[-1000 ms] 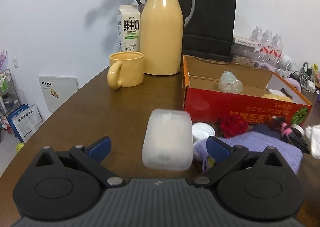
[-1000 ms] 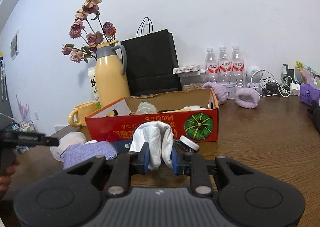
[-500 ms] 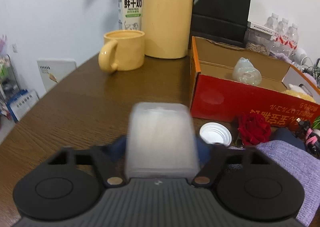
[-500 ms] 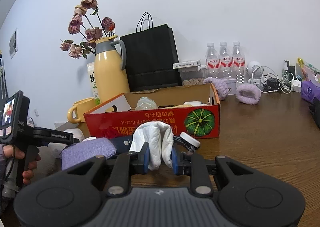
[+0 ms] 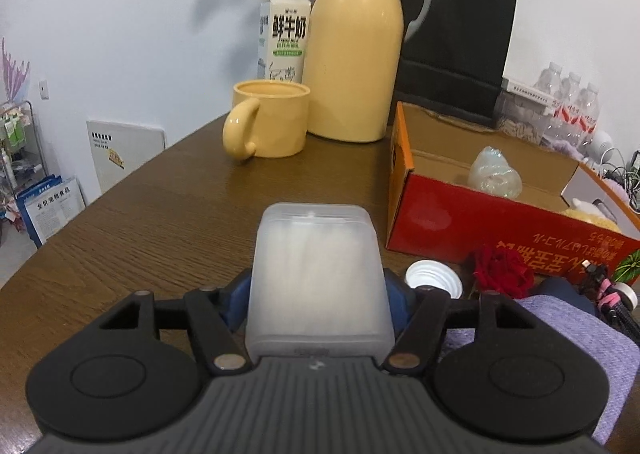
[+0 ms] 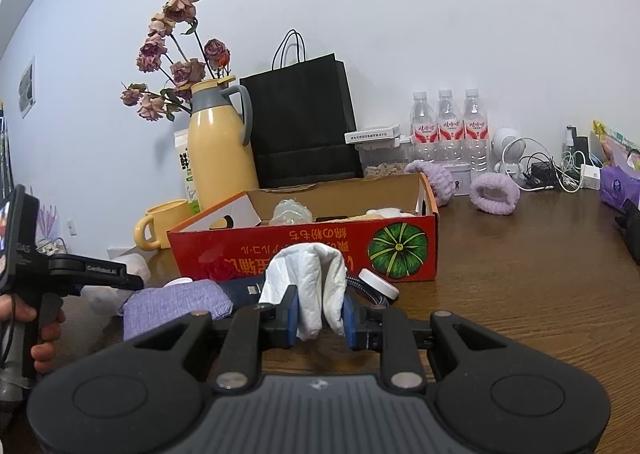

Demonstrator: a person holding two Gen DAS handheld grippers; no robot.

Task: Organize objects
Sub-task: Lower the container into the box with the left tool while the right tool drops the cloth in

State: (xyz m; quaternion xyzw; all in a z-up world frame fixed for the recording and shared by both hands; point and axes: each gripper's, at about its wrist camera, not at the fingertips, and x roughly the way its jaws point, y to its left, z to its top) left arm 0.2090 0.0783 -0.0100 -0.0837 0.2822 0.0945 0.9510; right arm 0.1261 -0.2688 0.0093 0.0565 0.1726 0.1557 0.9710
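A frosted plastic box (image 5: 318, 274) with white sticks inside sits between the blue pads of my left gripper (image 5: 318, 294), which is shut on its two sides just above the wooden table (image 5: 160, 222). My right gripper (image 6: 320, 314) is shut on a crumpled white cloth (image 6: 308, 274) in front of the red cardboard box (image 6: 312, 250). In the left wrist view that open red cardboard box (image 5: 460, 222) lies to the right and holds a clear crumpled wrapper (image 5: 494, 176). The left gripper's handle (image 6: 60, 274) and a hand (image 6: 44, 330) show at the left edge of the right wrist view.
A yellow mug (image 5: 268, 118), a yellow thermos (image 5: 354, 42), a milk carton (image 5: 284, 34) and a black paper bag (image 5: 456, 50) stand at the back. A white lid (image 5: 434, 280), a red rose (image 5: 500, 270) and a purple cloth (image 5: 572, 342) lie beside the box. Water bottles (image 6: 450, 126) and cables (image 6: 548, 170) line the far wall.
My left gripper came forward around the frosted box and closed from wide open onto its sides. The right gripper and its white cloth have stayed still.
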